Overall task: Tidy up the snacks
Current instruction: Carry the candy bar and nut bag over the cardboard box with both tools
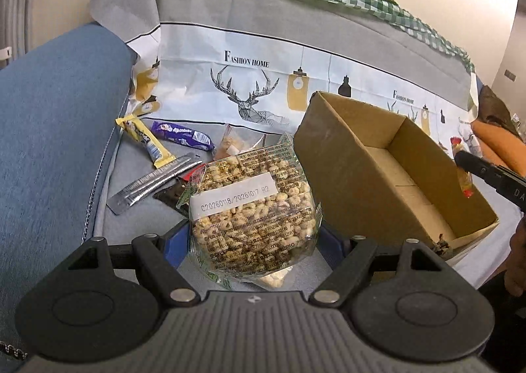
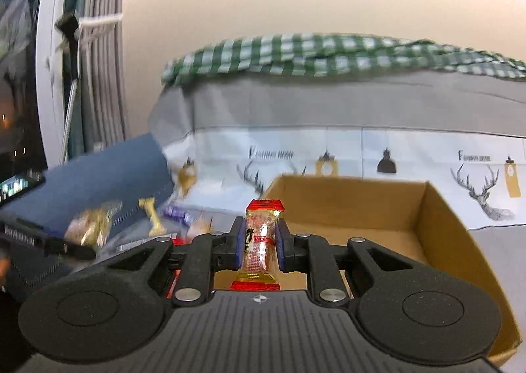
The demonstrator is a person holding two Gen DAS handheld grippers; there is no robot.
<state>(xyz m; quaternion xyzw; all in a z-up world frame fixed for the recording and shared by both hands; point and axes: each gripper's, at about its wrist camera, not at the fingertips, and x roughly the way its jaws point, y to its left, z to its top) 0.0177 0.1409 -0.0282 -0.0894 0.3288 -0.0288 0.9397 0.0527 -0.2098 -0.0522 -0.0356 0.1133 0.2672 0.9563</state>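
Observation:
My left gripper (image 1: 253, 238) is shut on a clear bag of puffed grain snack (image 1: 253, 202) with a white date label, held above the grey seat. To its right lies an open cardboard box (image 1: 361, 156) with nothing visible inside. My right gripper (image 2: 261, 235) is shut on a small clear-wrapped bar with red ends (image 2: 264, 208), just over the near rim of the box (image 2: 437, 241). In the left wrist view that gripper (image 1: 466, 162) comes in from the right edge. The blurred left gripper (image 2: 65, 244) and its bag (image 2: 90, 228) show at the left of the right wrist view.
Loose snacks lie on the seat behind the bag: a yellow bar (image 1: 148, 139), a purple pack (image 1: 184, 136), silver sticks (image 1: 157, 182), a small clear pack (image 1: 230, 142). A blue sofa arm (image 1: 49, 142) bounds the left. A deer-print cloth (image 1: 250, 87) covers the backrest.

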